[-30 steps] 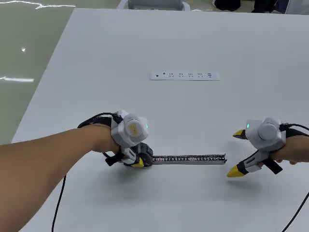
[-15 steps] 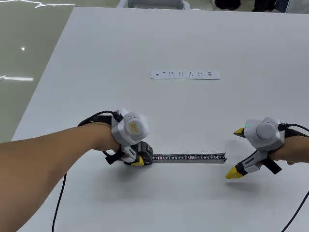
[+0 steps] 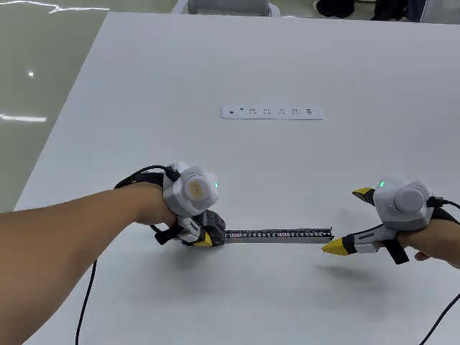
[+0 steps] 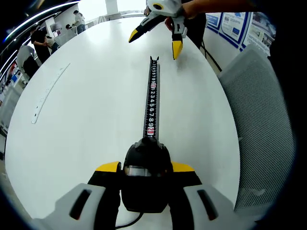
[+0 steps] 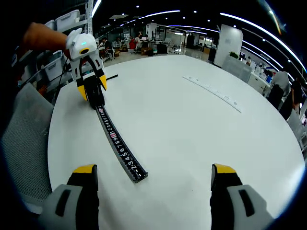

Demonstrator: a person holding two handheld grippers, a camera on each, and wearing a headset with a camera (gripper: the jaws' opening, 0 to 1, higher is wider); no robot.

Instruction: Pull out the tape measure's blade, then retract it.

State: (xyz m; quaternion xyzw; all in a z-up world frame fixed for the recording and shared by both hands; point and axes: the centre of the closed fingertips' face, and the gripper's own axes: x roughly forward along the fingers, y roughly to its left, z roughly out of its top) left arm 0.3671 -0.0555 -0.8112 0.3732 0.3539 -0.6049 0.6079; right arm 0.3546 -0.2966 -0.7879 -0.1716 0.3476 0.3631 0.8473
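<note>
Blade (image 3: 277,234) out (on table (image 3: 215,65)); left hand-held gripper (image 4: 145,166) grips tape measure (image 4: 145,179), right hand-held gripper (image 5: 153,168) wide.

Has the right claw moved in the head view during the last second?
Yes. The right claw, open, has swung its lower tip left, toward the end of the tape blade, judged against the power strip.

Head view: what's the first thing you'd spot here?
The tape measure's blade lies pulled out across the near part of the white table, its black case clamped in the left gripper. Right by the blade's free end, the right gripper hangs wide open, yellow tips apart.
</note>
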